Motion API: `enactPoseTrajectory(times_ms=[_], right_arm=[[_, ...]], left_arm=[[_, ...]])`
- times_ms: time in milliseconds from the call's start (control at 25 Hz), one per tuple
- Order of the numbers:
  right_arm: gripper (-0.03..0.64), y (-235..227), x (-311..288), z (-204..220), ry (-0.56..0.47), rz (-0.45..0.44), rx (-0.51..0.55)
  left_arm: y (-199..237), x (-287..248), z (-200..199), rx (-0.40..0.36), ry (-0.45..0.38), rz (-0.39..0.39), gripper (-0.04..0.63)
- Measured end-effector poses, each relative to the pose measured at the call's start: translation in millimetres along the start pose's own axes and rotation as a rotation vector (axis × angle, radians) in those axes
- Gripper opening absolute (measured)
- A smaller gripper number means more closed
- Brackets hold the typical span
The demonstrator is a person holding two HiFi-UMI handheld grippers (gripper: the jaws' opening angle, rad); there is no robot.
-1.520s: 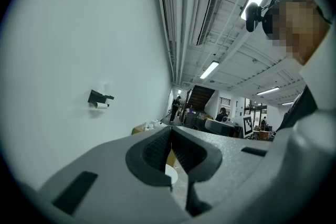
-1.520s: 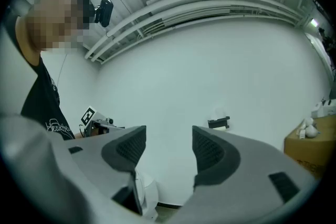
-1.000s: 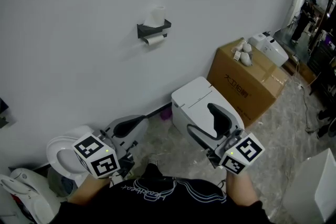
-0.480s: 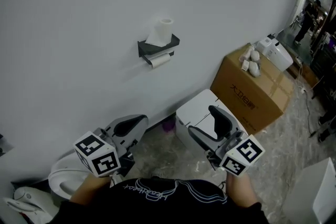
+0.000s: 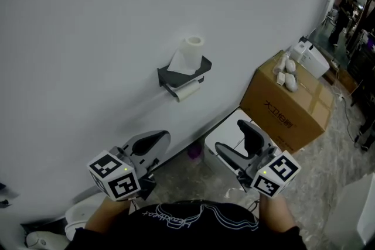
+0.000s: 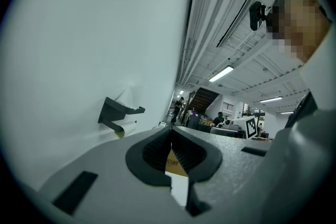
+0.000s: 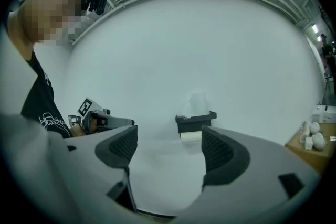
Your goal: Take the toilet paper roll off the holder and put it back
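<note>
The holder [image 5: 183,75] with its toilet paper roll [image 5: 189,91] now shows nearer and larger in every view than before

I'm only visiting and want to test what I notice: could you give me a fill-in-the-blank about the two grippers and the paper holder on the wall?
The left gripper has its jaws ____.
The right gripper has its jaws ____, with nothing between them.
One white roll stands upright on ____ of the black holder.
In the head view, the cardboard box stands to the holder's ____.
Missing words: shut; open; top; right.
</note>
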State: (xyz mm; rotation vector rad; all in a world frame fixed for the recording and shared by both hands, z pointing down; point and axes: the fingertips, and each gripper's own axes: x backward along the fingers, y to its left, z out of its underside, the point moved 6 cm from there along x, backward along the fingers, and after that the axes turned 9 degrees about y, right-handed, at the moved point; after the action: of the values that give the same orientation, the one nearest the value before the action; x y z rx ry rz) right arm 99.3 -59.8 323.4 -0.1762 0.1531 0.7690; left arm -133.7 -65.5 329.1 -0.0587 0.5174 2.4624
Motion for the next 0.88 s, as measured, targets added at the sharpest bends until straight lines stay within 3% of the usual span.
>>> enactPoseTrajectory(times_ms=[320,880], right_arm=[[0.365,-14,-20,-9,-0.002,0.008,0.022],[0.364,-72,-84,-53,-0.031,-0.086,0.086]], left_arm=[[20,-8,-3,0.009,0.002,0.001,0.005],[53,-33,-37,-0.01,-0.032,-0.098,0.005]])
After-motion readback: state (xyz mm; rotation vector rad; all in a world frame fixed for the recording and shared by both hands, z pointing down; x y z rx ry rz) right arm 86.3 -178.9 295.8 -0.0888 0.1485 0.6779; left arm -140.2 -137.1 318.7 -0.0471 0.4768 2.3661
